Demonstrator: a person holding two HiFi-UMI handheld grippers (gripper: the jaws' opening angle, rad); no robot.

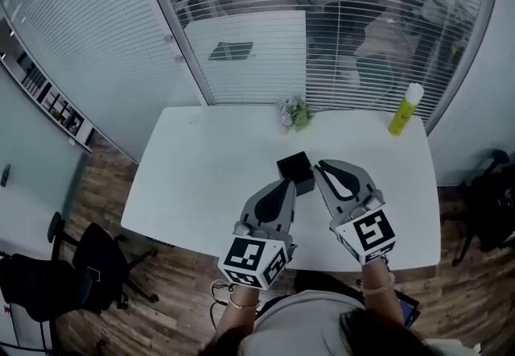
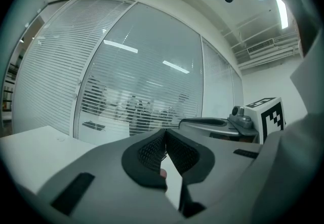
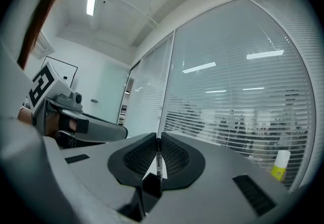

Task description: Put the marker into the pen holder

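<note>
The black square pen holder (image 1: 295, 171) stands on the white table (image 1: 201, 177), just beyond both grippers. My right gripper (image 1: 320, 167) is beside the holder's right edge; in the right gripper view it (image 3: 158, 142) is shut on a thin dark marker (image 3: 159, 159) held upright between the pads. The marker's lower end is at the open top of the pen holder (image 3: 151, 186). My left gripper (image 1: 288, 184) sits at the holder's near side; its jaws (image 2: 165, 134) meet at the tips. A small pinkish spot shows low in the gap; I cannot tell what it is.
A yellow bottle with a white cap (image 1: 405, 110) stands at the table's far right corner, and a small plant (image 1: 294, 113) at the far edge. Glass walls with blinds run behind the table. A black office chair (image 1: 88, 266) stands on the wooden floor at the left.
</note>
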